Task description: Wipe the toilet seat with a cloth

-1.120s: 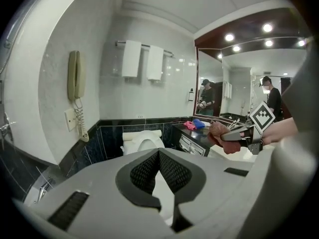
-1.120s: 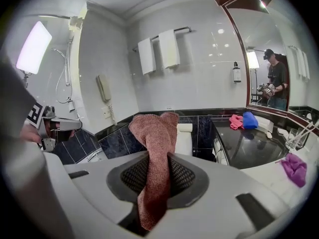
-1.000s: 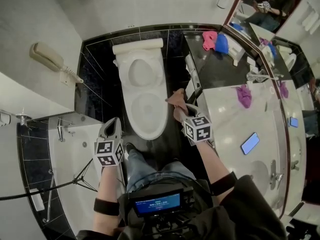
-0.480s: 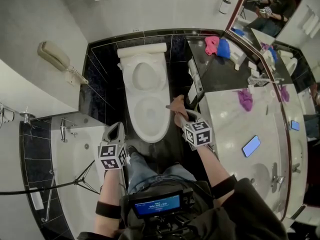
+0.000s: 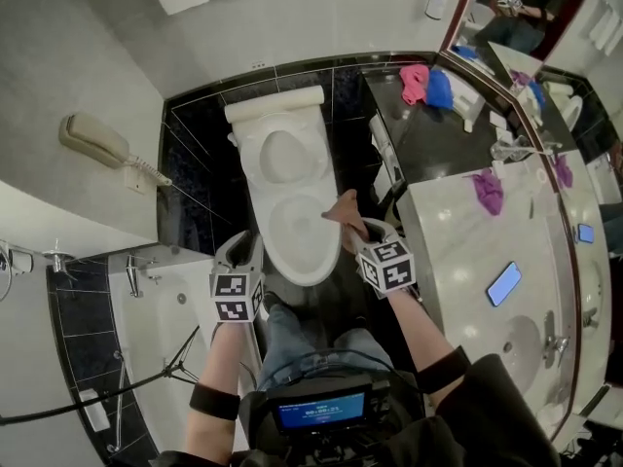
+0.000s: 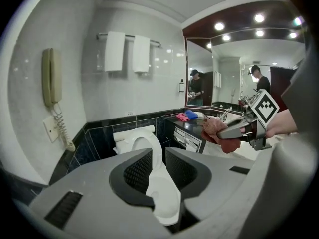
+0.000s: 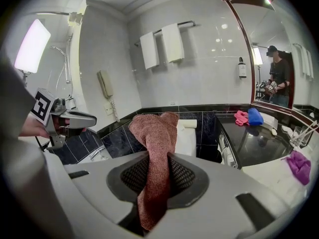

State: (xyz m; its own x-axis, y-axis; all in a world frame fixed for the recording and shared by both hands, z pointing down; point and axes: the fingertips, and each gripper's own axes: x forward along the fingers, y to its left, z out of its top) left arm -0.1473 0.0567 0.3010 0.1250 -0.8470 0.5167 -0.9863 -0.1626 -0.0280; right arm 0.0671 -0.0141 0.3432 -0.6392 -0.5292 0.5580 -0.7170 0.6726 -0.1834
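Note:
The white toilet (image 5: 292, 193) stands against the black tiled wall, lid raised, its seat (image 5: 302, 230) facing me. My right gripper (image 5: 352, 218) hangs over the seat's right edge, shut on a brown-red cloth (image 5: 342, 204). That cloth (image 7: 155, 133) stands up between the jaws of the right gripper (image 7: 157, 159) in its own view, hiding most of the toilet (image 7: 188, 136). My left gripper (image 5: 244, 245) is at the seat's front left. Its jaws are opening with nothing between them; the seat (image 6: 167, 203) shows through the gap of the left gripper (image 6: 159, 156).
A wall phone (image 5: 92, 136) hangs at the left and a bathtub (image 5: 146, 319) lies below it. The counter (image 5: 458, 251) at the right carries pink (image 5: 417, 81), blue (image 5: 440, 88) and purple (image 5: 487, 191) cloths and a smartphone (image 5: 507, 283). Towels (image 6: 124, 51) hang above the toilet.
My left gripper has moved forward and up to the seat's front left, and its jaws have parted. The right gripper stays by the seat's right edge with the cloth.

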